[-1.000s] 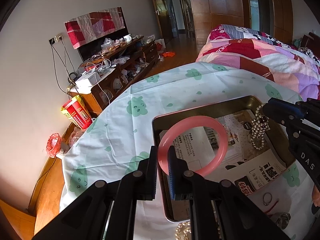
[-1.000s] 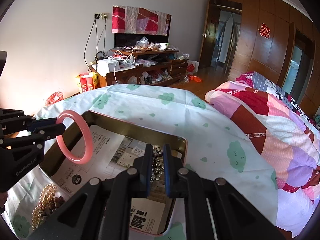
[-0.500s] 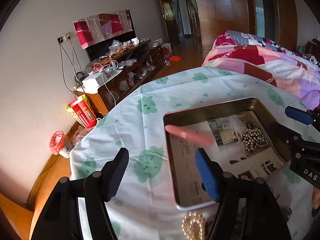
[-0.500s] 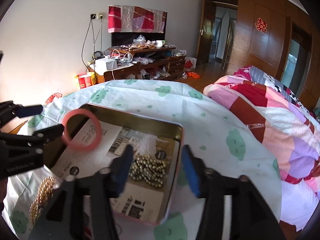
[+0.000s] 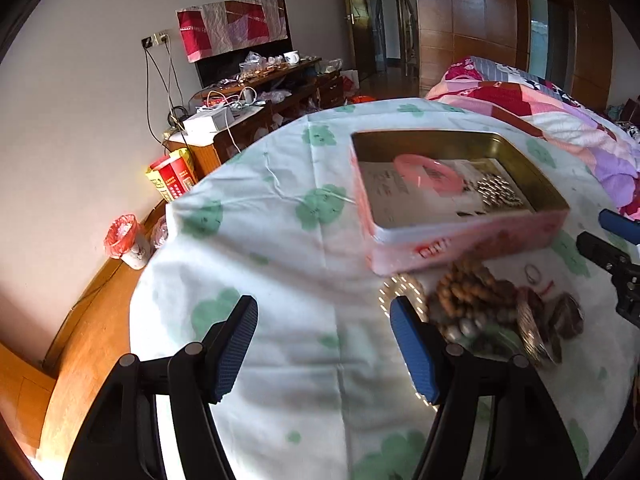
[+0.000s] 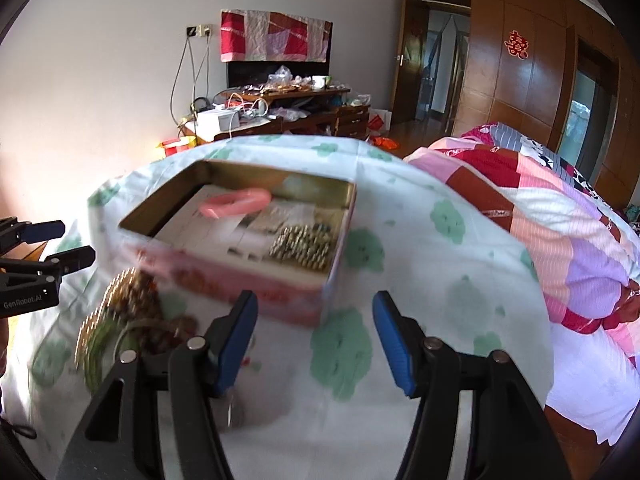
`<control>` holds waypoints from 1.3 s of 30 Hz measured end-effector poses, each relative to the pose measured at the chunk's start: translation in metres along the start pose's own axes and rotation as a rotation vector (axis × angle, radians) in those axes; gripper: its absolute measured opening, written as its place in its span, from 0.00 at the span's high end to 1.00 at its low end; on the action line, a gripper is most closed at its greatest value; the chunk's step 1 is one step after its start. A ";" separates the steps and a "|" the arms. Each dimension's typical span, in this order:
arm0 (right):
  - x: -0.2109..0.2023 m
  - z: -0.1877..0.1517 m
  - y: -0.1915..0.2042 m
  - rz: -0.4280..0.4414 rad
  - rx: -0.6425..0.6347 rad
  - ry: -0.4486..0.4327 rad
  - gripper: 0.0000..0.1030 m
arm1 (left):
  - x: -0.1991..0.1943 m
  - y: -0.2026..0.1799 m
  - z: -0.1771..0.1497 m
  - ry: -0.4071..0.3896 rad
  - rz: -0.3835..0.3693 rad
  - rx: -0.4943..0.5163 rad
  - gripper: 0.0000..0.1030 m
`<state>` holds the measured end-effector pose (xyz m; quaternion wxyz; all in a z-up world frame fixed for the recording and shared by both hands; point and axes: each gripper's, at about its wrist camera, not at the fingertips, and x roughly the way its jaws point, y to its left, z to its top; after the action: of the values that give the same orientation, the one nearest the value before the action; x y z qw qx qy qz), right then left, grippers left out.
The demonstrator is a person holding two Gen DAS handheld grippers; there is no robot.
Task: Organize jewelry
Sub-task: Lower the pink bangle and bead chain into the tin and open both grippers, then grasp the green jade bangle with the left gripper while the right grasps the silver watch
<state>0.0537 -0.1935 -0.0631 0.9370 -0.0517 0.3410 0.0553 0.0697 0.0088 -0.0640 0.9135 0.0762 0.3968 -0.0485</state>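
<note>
A pink tin box [image 5: 460, 240] [image 6: 240, 280] sits on the cloth-covered table. Inside lie a pink bangle [image 5: 428, 174] [image 6: 236, 202] and a heap of gold beads [image 5: 500, 196] [image 6: 304, 246] on printed paper. Loose bracelets and beads [image 5: 480, 300] [image 6: 132, 312] lie in front of the box. My left gripper [image 5: 324, 352] is open and empty over the cloth, left of the loose pile. My right gripper [image 6: 316, 336] is open and empty in front of the box; it also shows in the left wrist view [image 5: 612, 240].
The table cloth [image 5: 280, 240] is white with green clouds. A bed with a patchwork quilt [image 6: 560, 220] is to the right. A cluttered TV cabinet [image 5: 256, 100] stands by the wall, with a red bin [image 5: 124, 236] on the floor.
Both grippers opened and let go: the pink bangle and the gold beads now lie in the box. Both grippers pulled back and lower, toward the loose jewelry in front of the box.
</note>
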 end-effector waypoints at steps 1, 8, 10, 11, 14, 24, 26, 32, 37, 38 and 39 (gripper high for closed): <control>-0.003 -0.005 0.001 0.003 0.002 0.003 0.40 | -0.003 -0.003 -0.004 0.000 -0.009 -0.001 0.33; -0.014 -0.030 0.007 0.041 0.000 0.029 0.40 | -0.012 -0.023 -0.020 0.002 -0.050 0.021 0.33; -0.013 -0.033 0.010 0.059 -0.007 0.039 0.40 | -0.013 -0.030 -0.023 0.001 -0.050 0.036 0.33; -0.012 -0.034 0.013 0.067 -0.015 0.044 0.40 | -0.013 -0.032 -0.024 0.002 -0.055 0.040 0.33; -0.010 -0.036 0.021 0.083 -0.041 0.049 0.40 | -0.010 -0.037 -0.027 0.003 -0.062 0.058 0.33; -0.007 -0.038 0.026 0.121 -0.038 0.059 0.65 | -0.007 -0.046 -0.033 0.011 -0.093 0.090 0.48; -0.007 -0.038 0.025 0.116 -0.031 0.062 0.65 | -0.005 -0.047 -0.034 0.024 -0.113 0.091 0.62; -0.007 -0.039 0.023 0.107 -0.022 0.066 0.65 | -0.007 -0.057 -0.035 0.017 -0.134 0.129 0.80; -0.007 -0.039 0.023 0.098 -0.022 0.059 0.64 | -0.004 -0.062 -0.036 0.026 -0.157 0.142 0.80; -0.006 -0.039 0.021 0.101 -0.013 0.059 0.64 | -0.004 -0.061 -0.035 0.024 -0.161 0.137 0.87; -0.006 -0.039 0.020 0.107 -0.006 0.060 0.64 | -0.004 -0.059 -0.035 0.022 -0.160 0.131 0.90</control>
<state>0.0218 -0.1793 -0.0899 0.9220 -0.0379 0.3709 0.1047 0.0331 -0.0428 -0.0904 0.8953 0.1044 0.4075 -0.1465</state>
